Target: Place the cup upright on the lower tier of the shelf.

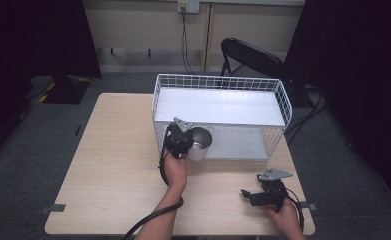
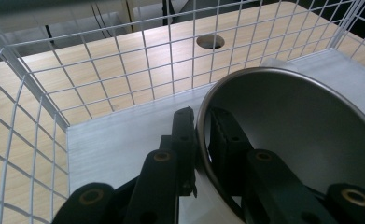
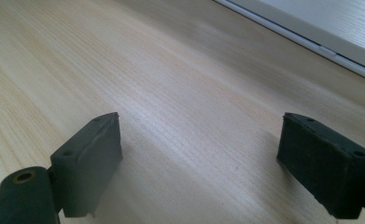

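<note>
On the wooden table [image 1: 118, 165] stands a white wire rack [image 1: 221, 82] with two shelves, the biggest thing here. Left gripper [image 1: 179, 145] sits at the rack's open front, lower level, pinching the rim of a metal cup [image 1: 200, 142]. Left gripper view: one jaw outside the cup [image 2: 301, 135] wall, one inside, clamped on the rim, nearly together with just thin metal between. Cup is at the lower shelf's [image 2: 119, 135] front left corner, mouth tipped toward the camera; whether its base already rests on the shelf I can't tell from this angle. Right gripper [image 1: 257, 196] idles low over the table's near right corner, well apart from rack and cup; its pads [image 3: 89, 158] stand wide apart with nothing between.

Step in hand looks like setting the cup into the lower level. To do it well: keep the pinch firm, level the cup so the base meets the shelf flat, clear the side wire mesh [image 2: 26, 140] and the upper shelf edge, let go only once it sits steady, then back straight out. Right gripper should stay clear.
</note>
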`<state>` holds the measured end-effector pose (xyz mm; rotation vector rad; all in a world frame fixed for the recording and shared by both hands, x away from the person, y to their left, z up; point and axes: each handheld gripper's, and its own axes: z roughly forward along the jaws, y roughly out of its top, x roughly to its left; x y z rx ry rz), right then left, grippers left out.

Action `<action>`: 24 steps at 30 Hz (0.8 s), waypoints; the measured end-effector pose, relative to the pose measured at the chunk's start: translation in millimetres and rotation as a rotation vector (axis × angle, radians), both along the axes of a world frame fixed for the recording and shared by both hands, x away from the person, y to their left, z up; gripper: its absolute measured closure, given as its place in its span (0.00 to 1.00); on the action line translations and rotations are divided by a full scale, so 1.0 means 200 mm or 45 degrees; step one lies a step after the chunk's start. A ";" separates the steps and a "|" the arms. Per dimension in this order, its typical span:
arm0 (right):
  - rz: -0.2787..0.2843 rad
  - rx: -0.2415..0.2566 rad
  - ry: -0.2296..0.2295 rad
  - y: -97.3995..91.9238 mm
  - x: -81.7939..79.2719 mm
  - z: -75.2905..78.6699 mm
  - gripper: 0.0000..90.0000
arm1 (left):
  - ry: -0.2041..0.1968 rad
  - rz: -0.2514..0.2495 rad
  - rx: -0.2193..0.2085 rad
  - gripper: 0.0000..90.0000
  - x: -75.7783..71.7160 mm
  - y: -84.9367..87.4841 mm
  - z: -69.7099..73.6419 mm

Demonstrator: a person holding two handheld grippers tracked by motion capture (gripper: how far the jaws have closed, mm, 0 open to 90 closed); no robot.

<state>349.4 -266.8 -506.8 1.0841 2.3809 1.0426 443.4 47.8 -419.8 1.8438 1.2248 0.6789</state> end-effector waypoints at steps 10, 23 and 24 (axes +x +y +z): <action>0.000 0.000 0.000 0.00 0.00 0.00 0.14 | 0.006 0.019 -0.003 0.80 0.01 0.03 0.00; 0.000 0.000 0.000 0.00 0.00 0.00 0.14 | 0.003 -0.007 -0.037 0.57 -0.01 0.05 0.06; 0.000 0.000 0.000 0.00 0.00 0.00 0.14 | 0.012 -0.005 -0.051 0.57 -0.02 0.06 0.06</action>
